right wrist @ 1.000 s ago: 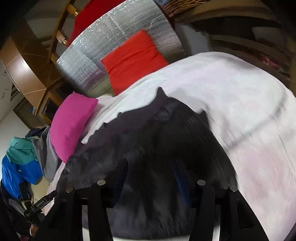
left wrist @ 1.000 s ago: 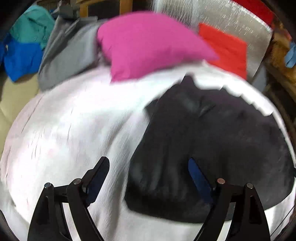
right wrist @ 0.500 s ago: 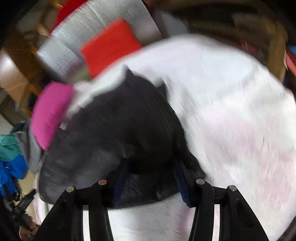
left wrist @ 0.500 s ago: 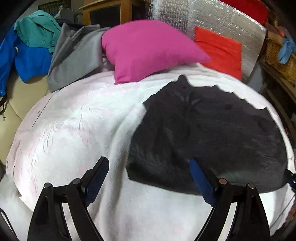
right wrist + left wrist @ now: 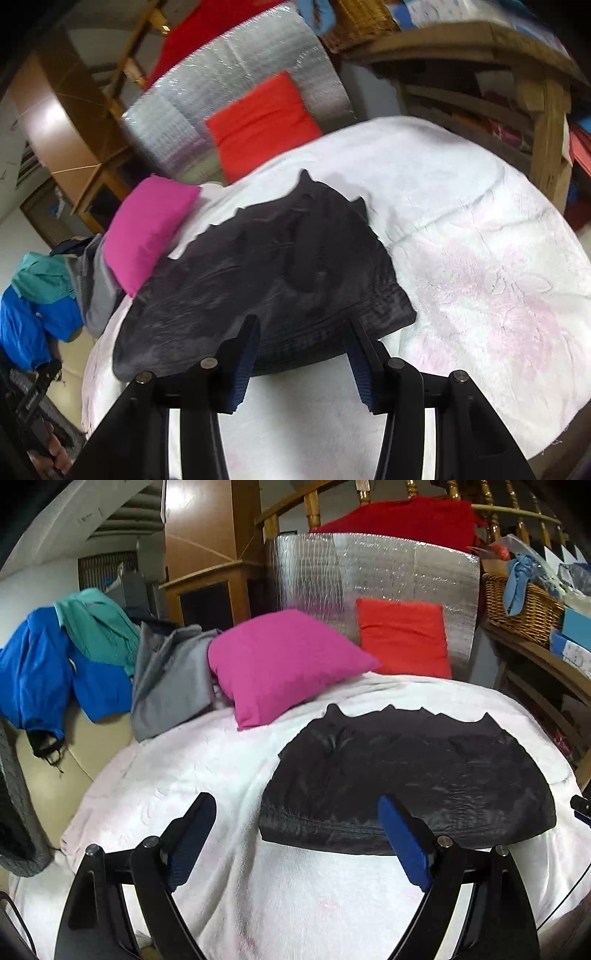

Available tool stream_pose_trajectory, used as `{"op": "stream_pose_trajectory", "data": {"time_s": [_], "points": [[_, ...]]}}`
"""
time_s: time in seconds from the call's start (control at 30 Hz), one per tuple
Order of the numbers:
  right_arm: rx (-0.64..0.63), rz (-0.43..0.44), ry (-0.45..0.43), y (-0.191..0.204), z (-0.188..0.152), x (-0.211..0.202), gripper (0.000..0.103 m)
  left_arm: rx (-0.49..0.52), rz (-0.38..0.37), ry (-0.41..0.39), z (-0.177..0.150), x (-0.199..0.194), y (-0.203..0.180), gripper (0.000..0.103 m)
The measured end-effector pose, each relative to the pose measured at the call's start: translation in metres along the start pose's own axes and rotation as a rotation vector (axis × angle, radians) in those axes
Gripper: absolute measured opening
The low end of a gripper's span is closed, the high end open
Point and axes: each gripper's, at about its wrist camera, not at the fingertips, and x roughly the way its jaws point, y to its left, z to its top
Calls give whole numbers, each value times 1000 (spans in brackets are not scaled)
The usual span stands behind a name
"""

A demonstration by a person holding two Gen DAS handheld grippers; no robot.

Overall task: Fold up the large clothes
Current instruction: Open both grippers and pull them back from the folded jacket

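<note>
A: Blue pads line both claws. The left claw is spread wide and grips nothing; one pad hangs over the white blanket, the other over the near hem of the dark garment.

B: And the right claw?

A: Parted too, less widely, and empty. Both its fingers sit just above the garment's near hem; I cannot tell whether they touch it.

B: How many garments on the bed?

A: One dark one, lying flat on the right half of the blanket, its far edge jagged with small points.

B: Further out?

A: Two cushions at the head of the bed: one magenta cushion, just beyond the garment's far left corner, and one red cushion leaning on a silver foil sheet. The right view shows the same two, magenta and red.

B: Anything to the left?

A: Three other clothes heaped over a cream seat: one grey, one teal, one blue. On the right, one wicker basket on a wooden shelf, with a pale blue cloth draped over its rim.
</note>
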Motion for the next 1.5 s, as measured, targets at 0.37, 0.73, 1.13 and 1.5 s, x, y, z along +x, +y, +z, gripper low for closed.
{"op": "stream_pose_trajectory", "data": {"time_s": [0.37,0.73,1.13,1.5], "points": [[-98,57,-49,39,-12,-47,58,47,22,-66,0,-48,-14,90],[-112,85,-35,46,-19,-41,58,78,39,-44,-3,-39,-22,90],[-81,53,52,34,-17,17,58,114,61,65,-15,22,-33,90],[-4,105,168,34,-9,100,58,84,39,226,-17,113,-28,90]]}}
